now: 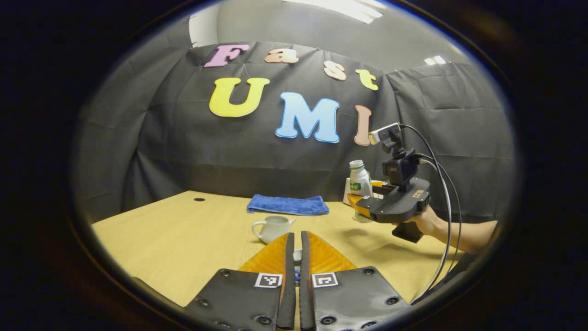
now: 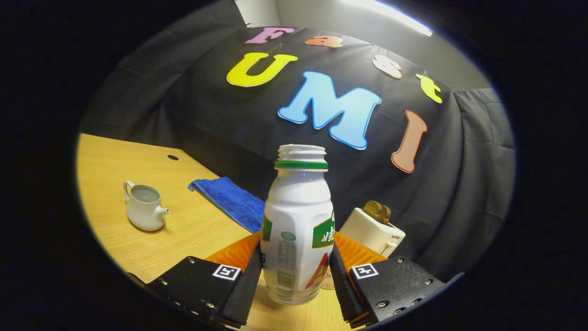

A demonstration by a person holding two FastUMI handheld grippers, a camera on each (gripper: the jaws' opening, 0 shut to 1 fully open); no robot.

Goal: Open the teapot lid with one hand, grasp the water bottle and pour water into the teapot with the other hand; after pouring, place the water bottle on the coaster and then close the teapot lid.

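The white teapot [image 1: 273,227] [image 2: 143,209] stands on the wooden table with its top uncovered and a grey inside showing. My left gripper [image 1: 297,235] hovers just in front of it, shut on the teapot lid, of which a small white bit [image 1: 297,254] shows between the fingers. My right gripper [image 2: 296,250] [image 1: 363,207] is shut on the uncapped white water bottle [image 2: 297,230] [image 1: 359,179], which stands upright, right of the teapot. A brownish disc [image 2: 327,281], perhaps the coaster, peeks out behind the bottle's base.
A folded blue towel [image 1: 288,204] [image 2: 229,200] lies behind the teapot near the wall. A white toaster [image 2: 372,232] with a brown slice stands behind the bottle. A small hole [image 1: 199,199] is in the table at far left. A person's hand [image 1: 427,220] holds the right gripper.
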